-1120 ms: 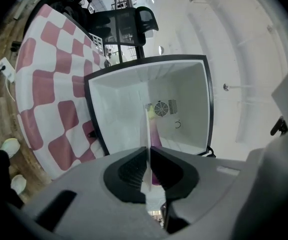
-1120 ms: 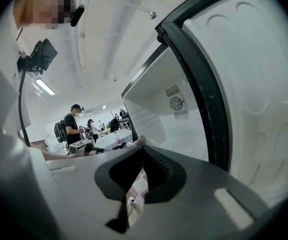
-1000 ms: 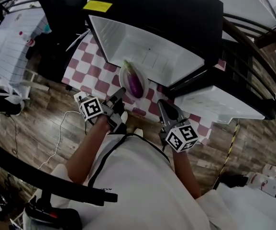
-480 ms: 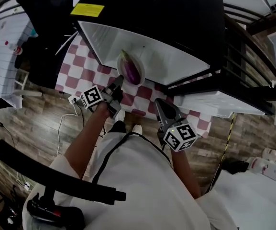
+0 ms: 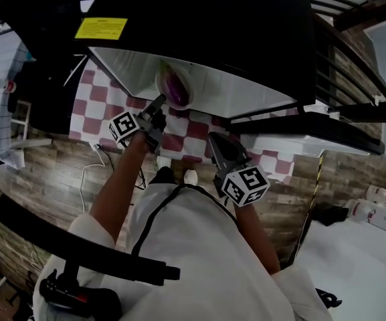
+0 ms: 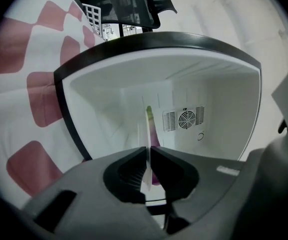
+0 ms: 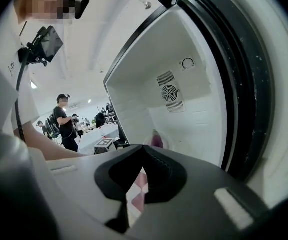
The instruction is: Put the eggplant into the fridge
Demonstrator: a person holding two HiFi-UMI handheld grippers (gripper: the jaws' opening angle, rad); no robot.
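Note:
A purple eggplant (image 5: 176,85) with a green stem lies on a small white plate (image 5: 166,73), just inside the open white fridge (image 5: 246,93). My left gripper (image 5: 158,103) is shut on the plate's near rim. In the left gripper view the plate (image 6: 145,170) shows edge-on between the pads of the left gripper (image 6: 148,149), with the eggplant (image 6: 154,134) beyond them. My right gripper (image 5: 214,141) hangs shut and empty to the right, in front of the fridge. From the right gripper (image 7: 143,149) I see the eggplant (image 7: 156,139) inside.
The fridge has a black casing (image 5: 213,25) with a yellow label (image 5: 101,28) and a fan vent (image 6: 186,119) on its back wall. Its open door (image 5: 313,136) stands to the right. A red-checked cloth (image 5: 106,99) lies below. People (image 7: 64,121) stand far off.
My left gripper carried the plate with the eggplant forward, from the checked cloth's edge into the fridge opening. My right gripper shifted slightly forward too.

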